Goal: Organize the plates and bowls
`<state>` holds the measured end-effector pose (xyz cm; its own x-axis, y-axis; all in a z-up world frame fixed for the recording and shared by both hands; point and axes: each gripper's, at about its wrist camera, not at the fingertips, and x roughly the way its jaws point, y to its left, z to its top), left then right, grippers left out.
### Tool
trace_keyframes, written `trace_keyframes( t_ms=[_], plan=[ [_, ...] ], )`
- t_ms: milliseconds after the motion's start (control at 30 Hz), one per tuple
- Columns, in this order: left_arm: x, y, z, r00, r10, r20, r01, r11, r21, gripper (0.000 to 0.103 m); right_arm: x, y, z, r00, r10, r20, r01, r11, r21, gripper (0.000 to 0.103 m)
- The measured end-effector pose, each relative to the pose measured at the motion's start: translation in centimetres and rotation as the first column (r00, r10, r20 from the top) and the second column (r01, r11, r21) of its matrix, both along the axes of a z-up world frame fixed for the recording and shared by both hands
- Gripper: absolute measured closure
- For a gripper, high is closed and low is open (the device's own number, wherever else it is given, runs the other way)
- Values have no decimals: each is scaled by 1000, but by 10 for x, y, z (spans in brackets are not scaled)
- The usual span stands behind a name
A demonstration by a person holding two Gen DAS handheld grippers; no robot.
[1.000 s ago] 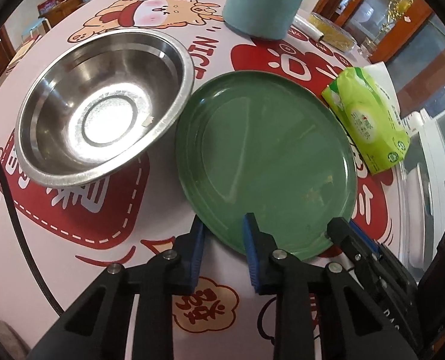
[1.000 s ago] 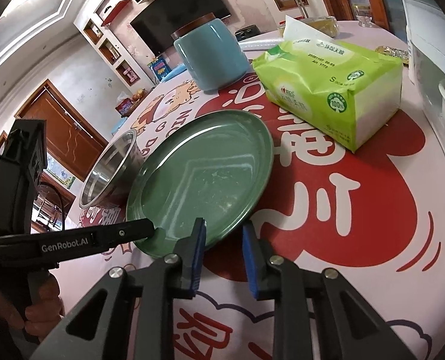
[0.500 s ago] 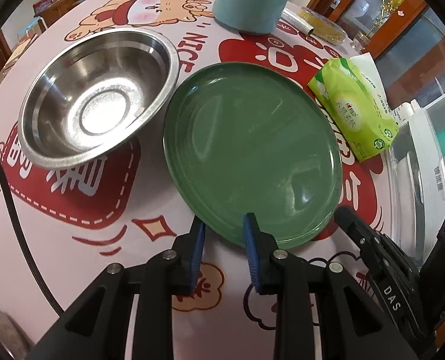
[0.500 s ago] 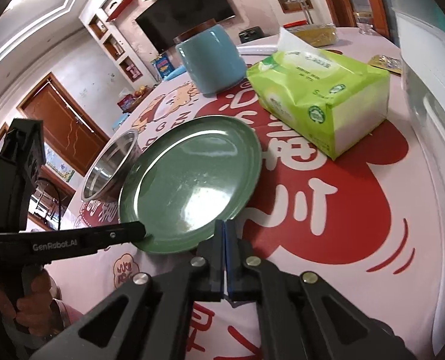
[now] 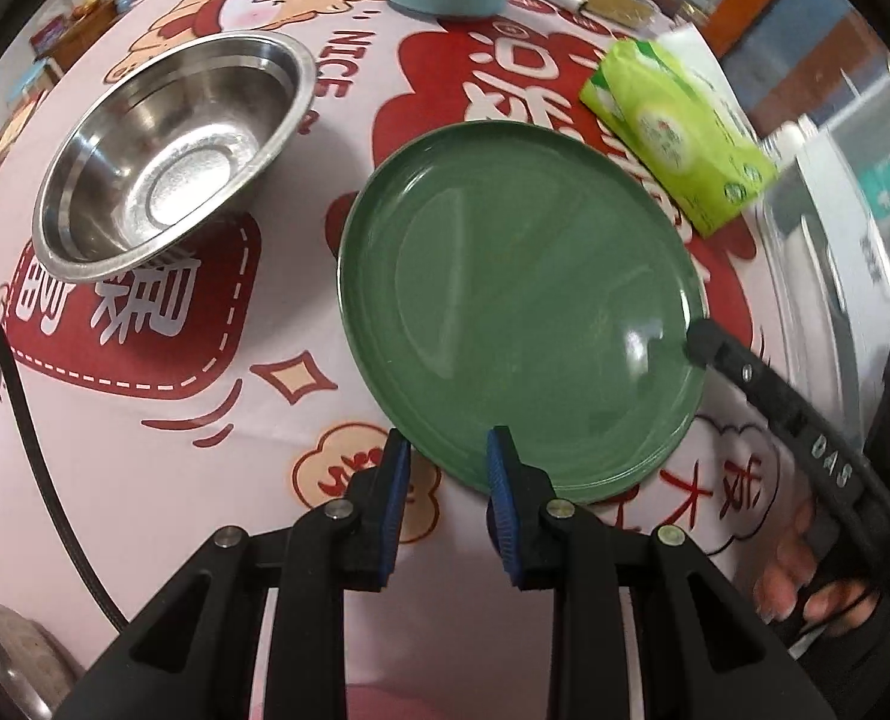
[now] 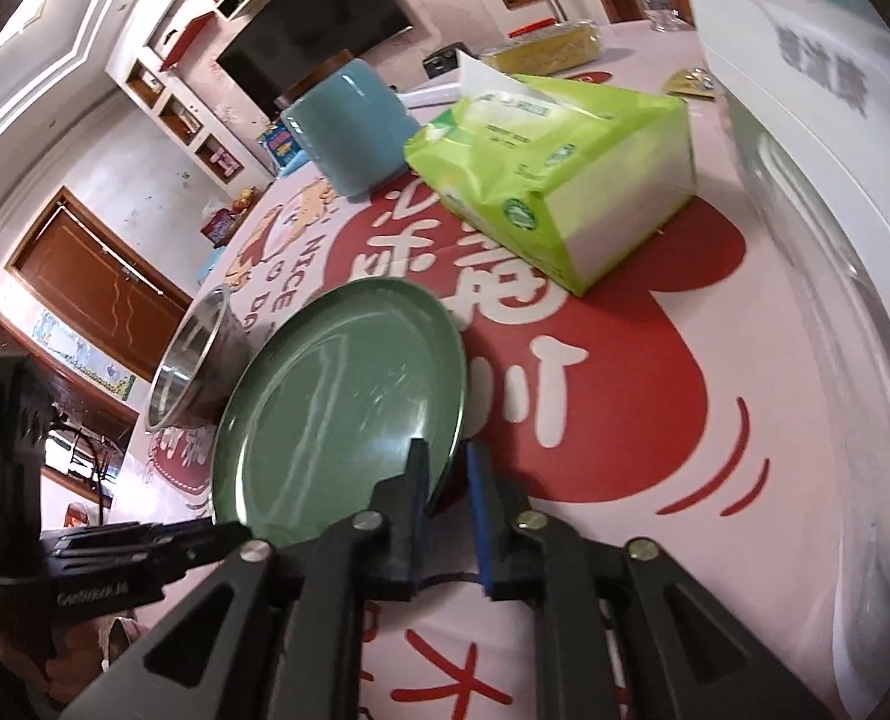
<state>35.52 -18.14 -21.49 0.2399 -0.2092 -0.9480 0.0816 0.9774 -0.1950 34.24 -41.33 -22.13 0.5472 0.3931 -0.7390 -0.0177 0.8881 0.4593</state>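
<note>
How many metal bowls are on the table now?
1. The steel bowl stands apart from the green plate, on its far-left side in the left wrist view. Others may lie out of view.

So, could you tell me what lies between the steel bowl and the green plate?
Only bare printed tablecloth, as the left wrist view shows.

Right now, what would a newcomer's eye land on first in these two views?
The big green plate in the middle of the cartoon-printed tablecloth, with both grippers at its near rim: the left gripper and the right gripper, its jaws opening astride the edge. Next, the shiny steel bowl to its left and the lime-green tissue pack behind.
</note>
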Motion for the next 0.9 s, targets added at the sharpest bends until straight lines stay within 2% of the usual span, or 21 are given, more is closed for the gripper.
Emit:
trace_keyframes(
  t_ms=[200,367,633,733,900],
  plan=[
    [-8,-3,1,998,-63,8,62,997,42,79,1,2,-2,1000,14,21,-14,1000,-4,71],
    [-8,-4,1,995,-99,22,98,993,62,79,2,5,-2,999,20,49,-19,1000,-20,69],
    [-4,-3,-8,997,-71,18,70,995,67,79,4,9,-3,996,35,79,-31,998,-45,70],
    [1,-3,-11,998,-60,17,59,996,67,79,4,9,-3,996,35,82,-31,998,-56,72],
    [7,0,-13,999,-42,13,41,997,61,79,4,6,-5,996,25,80,-19,997,-72,88]
  ],
)
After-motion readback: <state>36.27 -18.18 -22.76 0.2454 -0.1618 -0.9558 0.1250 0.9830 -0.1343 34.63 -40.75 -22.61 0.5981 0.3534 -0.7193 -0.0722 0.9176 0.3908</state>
